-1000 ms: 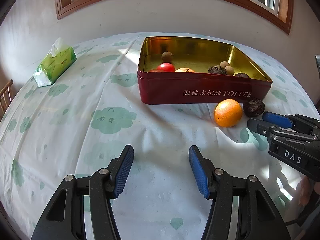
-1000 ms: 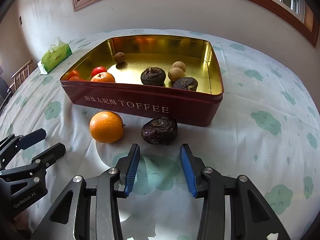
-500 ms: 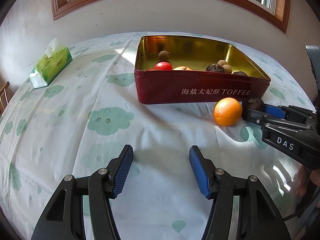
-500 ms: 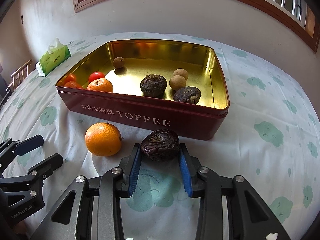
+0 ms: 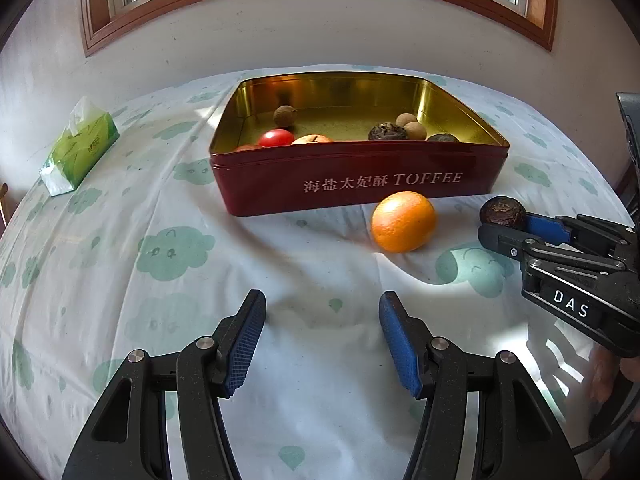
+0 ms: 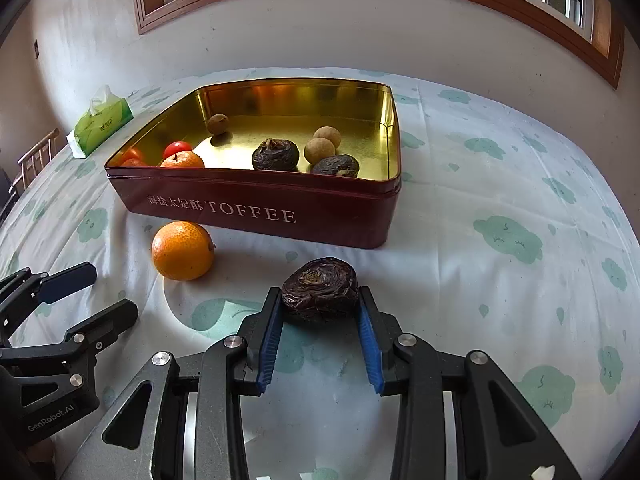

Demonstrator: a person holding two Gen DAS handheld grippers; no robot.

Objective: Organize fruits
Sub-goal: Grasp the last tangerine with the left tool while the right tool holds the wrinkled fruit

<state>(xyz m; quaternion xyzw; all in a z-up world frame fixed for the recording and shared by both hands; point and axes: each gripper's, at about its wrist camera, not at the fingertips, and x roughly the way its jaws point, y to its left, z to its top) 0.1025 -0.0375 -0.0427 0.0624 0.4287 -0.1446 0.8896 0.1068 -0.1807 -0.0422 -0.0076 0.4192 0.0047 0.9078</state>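
Observation:
A red TOFFEE tin (image 5: 360, 176) (image 6: 256, 208) with a gold inside holds several fruits: tomatoes, an orange, small brown longans and two dark wrinkled fruits. An orange (image 5: 403, 221) (image 6: 183, 250) lies on the cloth in front of the tin. My right gripper (image 6: 320, 300) is shut on a dark wrinkled fruit (image 6: 319, 289) (image 5: 502, 211) and holds it just above the cloth, in front of the tin's right end. My left gripper (image 5: 322, 312) is open and empty, over bare cloth short of the orange.
A green tissue pack (image 5: 78, 148) (image 6: 102, 122) lies at the far left of the table. The cloud-print cloth (image 5: 172, 248) covers the table. A wall and window stand behind. A chair back (image 6: 34, 160) shows at the left edge.
My right gripper moved forward around the dark wrinkled fruit, shut on it and lifted it slightly. My left gripper stayed open and drifted a little.

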